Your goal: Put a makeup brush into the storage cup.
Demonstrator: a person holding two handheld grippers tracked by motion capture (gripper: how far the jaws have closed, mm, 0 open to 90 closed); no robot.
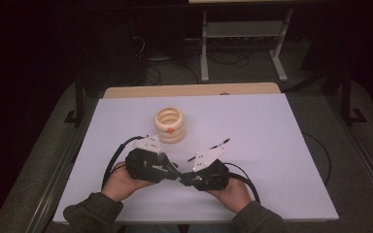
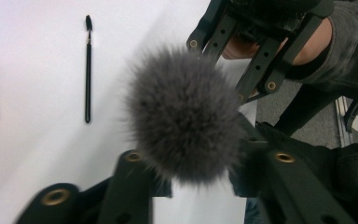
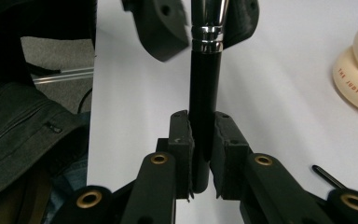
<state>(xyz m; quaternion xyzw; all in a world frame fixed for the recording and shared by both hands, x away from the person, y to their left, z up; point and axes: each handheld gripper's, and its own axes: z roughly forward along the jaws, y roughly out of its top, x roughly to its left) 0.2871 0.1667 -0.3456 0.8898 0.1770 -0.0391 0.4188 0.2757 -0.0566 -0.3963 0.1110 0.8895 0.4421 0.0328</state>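
Note:
A makeup brush with a fluffy grey head [image 2: 186,116], a silver collar and a black handle [image 3: 205,84] hangs level between the two grippers near the table's front middle. My right gripper [image 3: 201,135] is shut on the handle's end. My left gripper [image 2: 198,179] faces it, with its jaws on either side of the collar just behind the bristles. One pad stands slightly off the collar, so it is open around the brush. In the high view the left gripper [image 1: 175,173] and right gripper [image 1: 184,178] meet tip to tip, each held in a hand.
A stack of cream rings [image 1: 170,124] with a small orange piece inside stands behind the grippers at mid table. A thin black brush [image 2: 87,70] lies on the white tabletop [image 1: 272,160] beside the right gripper. Dark floor and a grey stand lie beyond the far edge.

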